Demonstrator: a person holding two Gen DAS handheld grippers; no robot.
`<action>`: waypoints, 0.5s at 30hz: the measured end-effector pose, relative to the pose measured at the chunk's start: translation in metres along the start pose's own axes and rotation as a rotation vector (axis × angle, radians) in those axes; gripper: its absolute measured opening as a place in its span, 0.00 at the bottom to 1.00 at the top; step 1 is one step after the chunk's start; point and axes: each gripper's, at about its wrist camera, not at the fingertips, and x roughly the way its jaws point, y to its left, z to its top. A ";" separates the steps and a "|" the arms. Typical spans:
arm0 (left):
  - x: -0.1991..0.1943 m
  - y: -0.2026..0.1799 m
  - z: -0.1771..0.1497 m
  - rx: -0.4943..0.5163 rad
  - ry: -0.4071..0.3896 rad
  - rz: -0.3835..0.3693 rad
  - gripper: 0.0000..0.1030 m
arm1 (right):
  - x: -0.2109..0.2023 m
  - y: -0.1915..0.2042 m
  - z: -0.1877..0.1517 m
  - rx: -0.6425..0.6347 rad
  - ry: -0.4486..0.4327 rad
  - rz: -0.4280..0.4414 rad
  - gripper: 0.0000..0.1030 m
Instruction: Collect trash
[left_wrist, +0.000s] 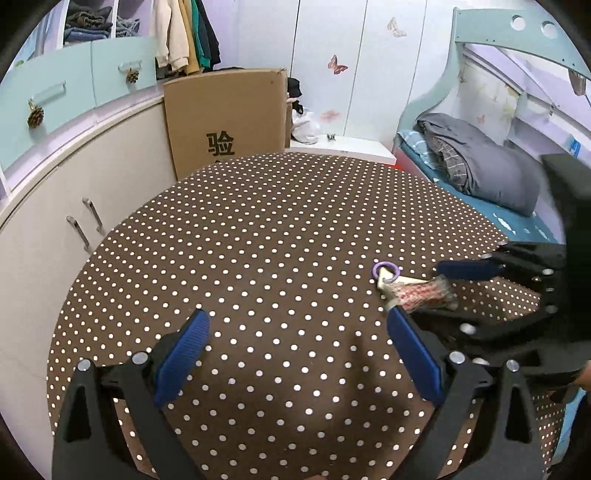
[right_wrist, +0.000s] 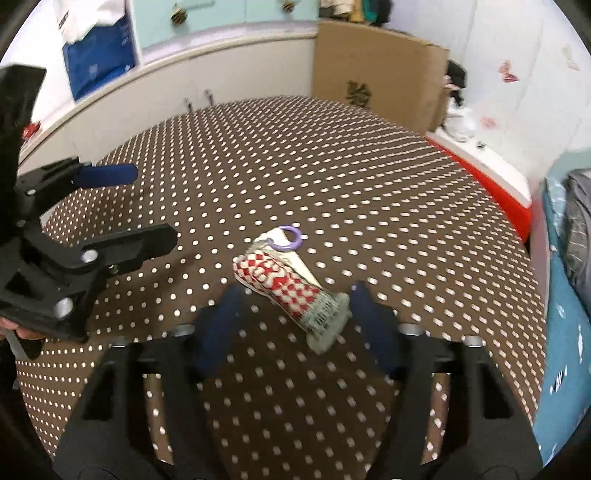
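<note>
Over the polka-dot tablecloth (left_wrist: 280, 236), the right gripper (right_wrist: 293, 306) half-spread jaws straddle a red-checked wrapper (right_wrist: 284, 284), contact unclear; the left gripper (left_wrist: 299, 328) gapes empty.

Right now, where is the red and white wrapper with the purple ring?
The red and white wrapper lies on the dotted tablecloth, between the right gripper's fingers; in the left wrist view it is at the right.

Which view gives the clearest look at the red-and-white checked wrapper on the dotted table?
The right wrist view: the wrapper lies near centre, its checked print, purple ring and crumpled end all visible. In the left wrist view it sits off to the right, foreshortened and partly hidden by gripper fingers.
</note>
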 end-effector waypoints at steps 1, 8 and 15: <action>0.000 -0.001 0.000 0.002 -0.001 -0.004 0.92 | -0.001 -0.003 0.000 0.017 -0.005 0.007 0.39; 0.012 -0.010 0.007 0.037 0.030 -0.030 0.92 | -0.020 -0.020 -0.022 0.120 0.004 -0.039 0.30; 0.020 -0.019 0.016 0.053 0.041 -0.024 0.92 | -0.028 -0.011 -0.025 0.079 -0.001 -0.021 0.49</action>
